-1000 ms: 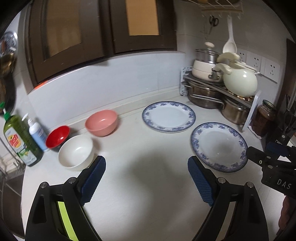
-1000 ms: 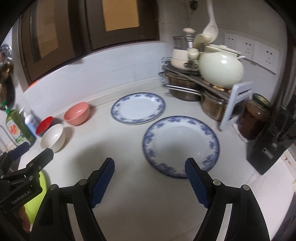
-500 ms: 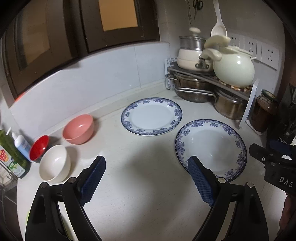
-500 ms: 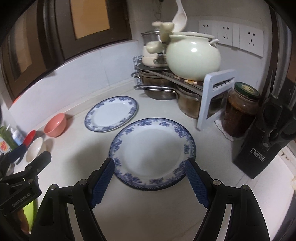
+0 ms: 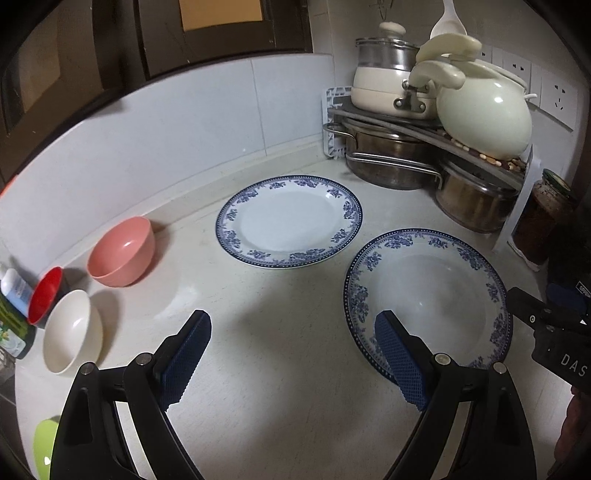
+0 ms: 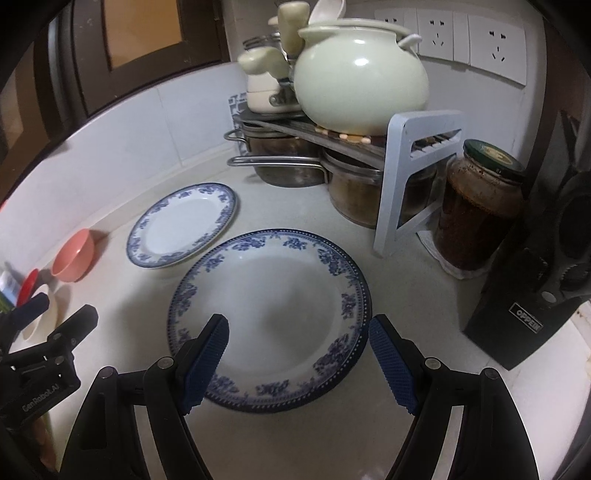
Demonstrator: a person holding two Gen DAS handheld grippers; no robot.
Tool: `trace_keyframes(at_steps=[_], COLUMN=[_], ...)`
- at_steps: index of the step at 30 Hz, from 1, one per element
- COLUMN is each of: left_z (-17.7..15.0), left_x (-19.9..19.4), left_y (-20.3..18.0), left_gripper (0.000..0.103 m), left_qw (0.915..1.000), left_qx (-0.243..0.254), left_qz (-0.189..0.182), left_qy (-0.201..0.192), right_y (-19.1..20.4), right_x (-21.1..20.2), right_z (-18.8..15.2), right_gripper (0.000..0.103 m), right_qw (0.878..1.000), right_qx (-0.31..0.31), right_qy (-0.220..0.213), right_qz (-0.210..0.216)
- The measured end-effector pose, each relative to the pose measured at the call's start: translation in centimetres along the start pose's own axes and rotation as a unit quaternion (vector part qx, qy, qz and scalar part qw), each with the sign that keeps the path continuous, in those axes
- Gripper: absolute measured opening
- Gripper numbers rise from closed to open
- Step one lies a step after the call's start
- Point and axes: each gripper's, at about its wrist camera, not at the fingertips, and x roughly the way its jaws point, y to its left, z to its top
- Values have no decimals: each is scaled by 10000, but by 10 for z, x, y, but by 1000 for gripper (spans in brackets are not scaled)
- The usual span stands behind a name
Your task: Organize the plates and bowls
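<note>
We're at the approach step, both grippers spread & empty: right gripper [image 6: 297,363] over near plate [image 6: 269,317] on desk [image 5: 288,369], left gripper [image 5: 291,363] beside it; next, pinch its rim.

White counter [image 5: 295,369] under gripper, pale tiled backsplash [image 5: 166,129] ahead. Dark wood cabinet doors [image 5: 221,33] with amber panels above it. Ahead-right a corner rack [image 6: 417,147] with pots; white wall sockets [image 6: 461,33] behind. Dim light, shadows on counter.
</note>
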Motion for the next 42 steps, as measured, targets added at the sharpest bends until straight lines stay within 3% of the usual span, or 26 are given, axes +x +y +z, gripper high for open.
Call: trace_keyframes(at_steps=[17, 32, 42], left_z=[10, 10, 15], left_x=[73, 116, 122], left_y=[-30, -48, -51], left_gripper=[89, 63, 37], left_qw=[9969, 9909, 9885], left_qx=[316, 290, 270], left_qz=[-616, -890, -1034], left_qy=[378, 971, 1074], right_y=[-24, -44, -46], right_x=[50, 92, 103], right_z=[8, 4, 8], right_gripper=[79, 77, 56], right_qw=[9984, 9956, 9955], right_qx=[294, 475, 404], right_qy=[65, 596, 750], right_qz=[-474, -538, -410])
